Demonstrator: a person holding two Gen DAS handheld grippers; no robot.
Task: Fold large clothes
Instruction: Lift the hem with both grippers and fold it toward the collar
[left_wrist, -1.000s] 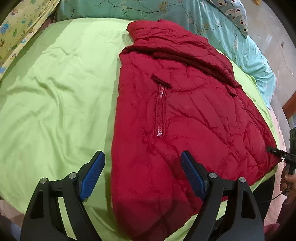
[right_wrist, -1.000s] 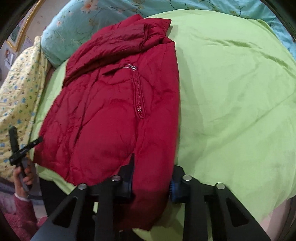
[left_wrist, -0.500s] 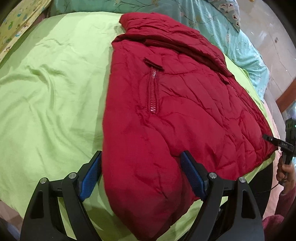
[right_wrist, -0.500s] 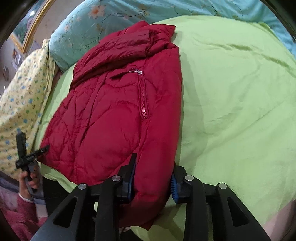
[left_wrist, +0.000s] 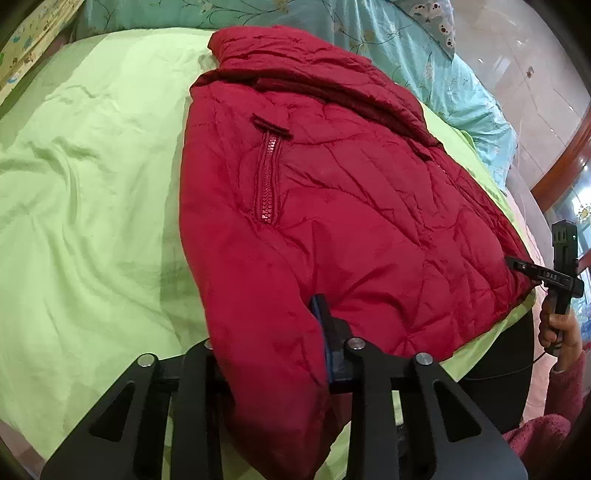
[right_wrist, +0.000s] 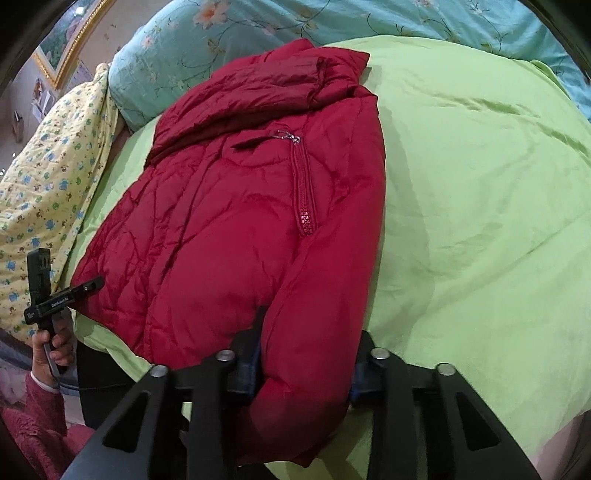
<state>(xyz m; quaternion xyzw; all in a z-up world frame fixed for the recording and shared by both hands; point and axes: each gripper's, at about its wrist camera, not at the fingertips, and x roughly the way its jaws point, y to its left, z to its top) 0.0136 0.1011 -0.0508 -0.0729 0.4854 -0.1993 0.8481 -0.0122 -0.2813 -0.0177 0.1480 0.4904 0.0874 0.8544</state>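
Note:
A red quilted jacket (left_wrist: 332, 206) lies on a lime-green sheet (left_wrist: 92, 206), collar at the far end, a pocket zipper (left_wrist: 267, 181) on top. My left gripper (left_wrist: 266, 332) is shut on the jacket's near hem corner; fabric covers its left finger. In the right wrist view the jacket (right_wrist: 229, 221) fills the middle, and my right gripper (right_wrist: 303, 354) is shut on the other near hem corner. Each gripper shows small at the edge of the other's view, the right gripper (left_wrist: 524, 267) and the left gripper (right_wrist: 86, 286).
Teal floral bedding (right_wrist: 221, 29) lies beyond the collar. A yellow patterned quilt (right_wrist: 48, 177) lies at the left of the right wrist view. The green sheet (right_wrist: 480, 221) spreads to the right. The bed edge and tiled floor (left_wrist: 517, 74) show at right.
My left gripper moved forward over the jacket's hem and closed on it. My right gripper stayed shut on the hem, and the jacket's near edge bunched up a little.

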